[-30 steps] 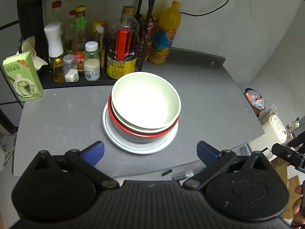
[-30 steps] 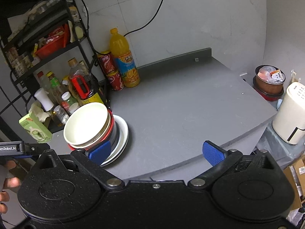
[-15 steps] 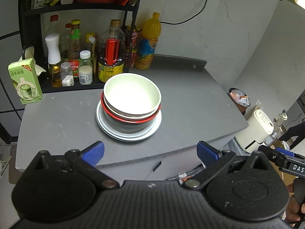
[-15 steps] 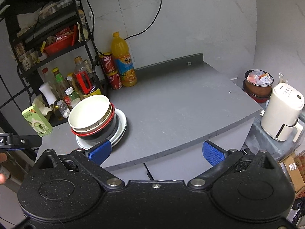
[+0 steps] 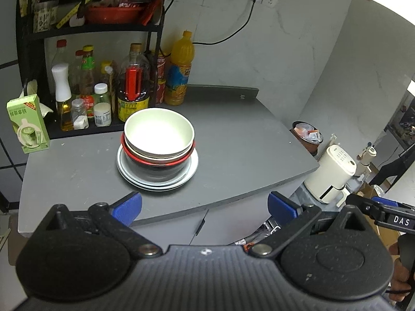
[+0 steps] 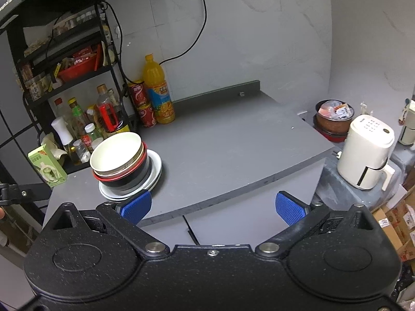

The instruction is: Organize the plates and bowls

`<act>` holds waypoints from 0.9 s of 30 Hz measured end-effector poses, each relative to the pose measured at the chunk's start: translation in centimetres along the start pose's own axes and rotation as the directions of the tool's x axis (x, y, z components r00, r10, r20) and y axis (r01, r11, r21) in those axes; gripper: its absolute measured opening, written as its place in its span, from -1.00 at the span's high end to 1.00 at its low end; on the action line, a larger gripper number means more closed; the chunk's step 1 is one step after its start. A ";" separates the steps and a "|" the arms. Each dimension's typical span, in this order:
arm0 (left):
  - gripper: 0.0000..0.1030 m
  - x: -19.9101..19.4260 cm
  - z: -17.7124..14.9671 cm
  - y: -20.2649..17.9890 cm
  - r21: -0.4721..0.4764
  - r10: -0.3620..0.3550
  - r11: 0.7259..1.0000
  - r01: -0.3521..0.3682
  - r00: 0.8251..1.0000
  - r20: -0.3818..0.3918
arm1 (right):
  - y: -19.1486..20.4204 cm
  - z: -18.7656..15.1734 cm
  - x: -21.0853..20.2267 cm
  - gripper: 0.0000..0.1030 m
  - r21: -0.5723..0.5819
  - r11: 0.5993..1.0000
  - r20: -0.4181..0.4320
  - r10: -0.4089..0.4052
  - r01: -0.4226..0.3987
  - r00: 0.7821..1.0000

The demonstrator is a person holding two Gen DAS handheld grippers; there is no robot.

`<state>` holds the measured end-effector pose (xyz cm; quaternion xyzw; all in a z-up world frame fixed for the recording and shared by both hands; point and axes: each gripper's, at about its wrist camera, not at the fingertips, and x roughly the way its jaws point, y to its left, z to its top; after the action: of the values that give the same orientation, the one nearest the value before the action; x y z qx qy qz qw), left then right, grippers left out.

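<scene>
A cream bowl (image 5: 158,132) (image 6: 115,154) tops a stack on the grey counter (image 5: 233,140) (image 6: 228,142). Under it sit a beige bowl and a red-rimmed black bowl (image 5: 155,167) (image 6: 129,178), all resting on white plates (image 5: 158,182) (image 6: 155,167). My left gripper (image 5: 205,208) hangs open in front of the counter's near edge, well short of the stack, with nothing between its blue pads. My right gripper (image 6: 212,207) is open too, off the counter's front edge, its left pad (image 6: 136,208) overlapping the plates' rim in the view.
A black rack (image 5: 90,28) (image 6: 70,59) with sauce bottles stands behind the stack. A green carton (image 5: 27,124) (image 6: 48,165), an orange juice bottle (image 5: 180,70) (image 6: 158,90) and red cans (image 6: 144,106) line the back. A white appliance (image 5: 329,171) (image 6: 368,153) stands right of the counter.
Both grippers have pulled back and up from the counter; the stack looks smaller and farther. The stack itself has not moved, and both grippers stay open.
</scene>
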<state>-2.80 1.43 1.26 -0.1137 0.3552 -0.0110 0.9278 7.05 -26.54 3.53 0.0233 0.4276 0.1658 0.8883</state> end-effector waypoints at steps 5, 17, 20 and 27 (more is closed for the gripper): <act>-0.99 -0.7 -0.6 0.0 0.011 0.002 1.000 -0.002 1.000 0.003 | 0.3 -0.5 -1.0 -1.00 -0.012 1.000 0.012 -0.003 0.003 1.000; -0.98 -1.5 -0.8 0.9 -0.015 0.035 0.999 -0.035 0.999 0.003 | 1.4 -1.2 -1.8 -1.00 -0.023 0.999 0.006 0.035 -0.035 0.999; -0.98 -1.7 -0.9 0.9 -0.012 0.037 0.999 -0.037 0.999 0.007 | 1.5 -1.3 -1.9 -1.00 -0.025 0.999 0.006 0.038 -0.038 0.999; -0.98 -1.8 -1.0 0.9 -0.012 0.036 0.999 -0.036 0.999 0.006 | 1.8 -1.1 -1.8 -1.00 -0.031 0.999 0.008 0.043 -0.042 0.999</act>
<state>-4.81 2.32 1.53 -0.1129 0.3541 0.0081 0.9283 4.67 -25.57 4.53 0.0192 0.4207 0.1912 0.8866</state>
